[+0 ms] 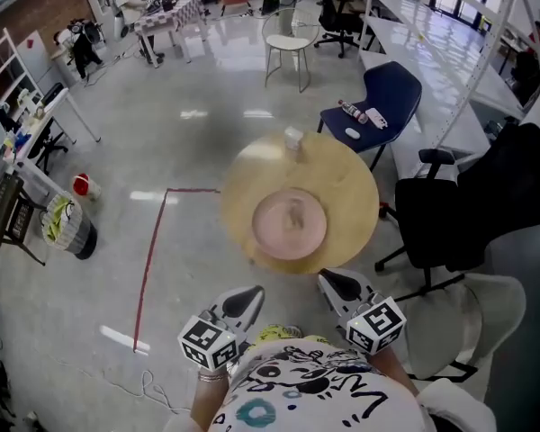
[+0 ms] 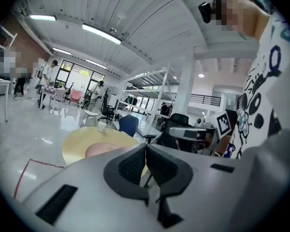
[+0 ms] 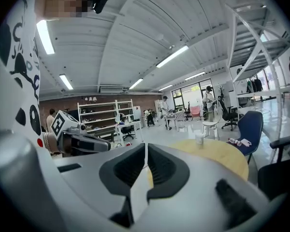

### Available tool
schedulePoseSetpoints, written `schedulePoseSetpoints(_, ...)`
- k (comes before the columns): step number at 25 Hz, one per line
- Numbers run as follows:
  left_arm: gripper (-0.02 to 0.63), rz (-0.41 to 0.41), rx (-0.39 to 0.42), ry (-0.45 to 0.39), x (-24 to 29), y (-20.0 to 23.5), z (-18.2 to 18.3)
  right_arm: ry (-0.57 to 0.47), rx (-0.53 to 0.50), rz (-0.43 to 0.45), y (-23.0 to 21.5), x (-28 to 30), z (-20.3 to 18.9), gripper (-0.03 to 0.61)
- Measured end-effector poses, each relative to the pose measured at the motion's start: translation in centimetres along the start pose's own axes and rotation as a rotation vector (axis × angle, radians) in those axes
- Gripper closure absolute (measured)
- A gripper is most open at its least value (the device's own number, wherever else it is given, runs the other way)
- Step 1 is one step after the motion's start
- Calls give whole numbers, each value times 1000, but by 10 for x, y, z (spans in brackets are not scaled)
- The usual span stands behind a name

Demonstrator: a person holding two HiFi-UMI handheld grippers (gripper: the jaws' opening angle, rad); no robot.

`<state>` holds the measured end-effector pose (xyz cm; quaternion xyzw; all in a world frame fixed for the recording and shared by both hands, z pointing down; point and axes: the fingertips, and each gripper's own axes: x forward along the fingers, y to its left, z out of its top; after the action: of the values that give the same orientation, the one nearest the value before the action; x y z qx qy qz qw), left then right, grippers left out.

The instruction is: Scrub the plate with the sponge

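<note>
A pink plate (image 1: pixel 290 224) lies in the middle of a round wooden table (image 1: pixel 351 187). A small pale lump (image 1: pixel 294 211) rests on the plate, too blurred to name. A white cup (image 1: pixel 293 139) stands at the table's far edge. My left gripper (image 1: pixel 248 297) and right gripper (image 1: pixel 335 282) hover side by side short of the table's near edge, close to my body. Both are shut with nothing between the pads. The left gripper view shows its jaws (image 2: pixel 146 151) together before the plate (image 2: pixel 97 150). In the right gripper view the jaws (image 3: pixel 146 153) meet before the table (image 3: pixel 227 156).
A blue chair (image 1: pixel 382 93) with small items stands beyond the table at the right. A black office chair (image 1: pixel 450 219) and a pale chair (image 1: pixel 486 318) crowd the right side. Red tape (image 1: pixel 148 264) marks the floor at the left. A white stool (image 1: pixel 288 54) stands farther back.
</note>
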<state>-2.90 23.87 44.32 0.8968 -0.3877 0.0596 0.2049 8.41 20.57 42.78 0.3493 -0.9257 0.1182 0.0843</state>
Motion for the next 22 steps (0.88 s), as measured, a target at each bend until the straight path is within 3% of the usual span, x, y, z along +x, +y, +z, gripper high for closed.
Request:
schedulePoseSetpoints(9, 598, 14, -32, 32, 34, 41, 8, 26, 29, 2, -39, 39, 8, 546)
schedulePoseSetpoints(22, 598, -89, 31, 88, 103, 127, 69, 47, 66, -122, -111, 122, 46, 546)
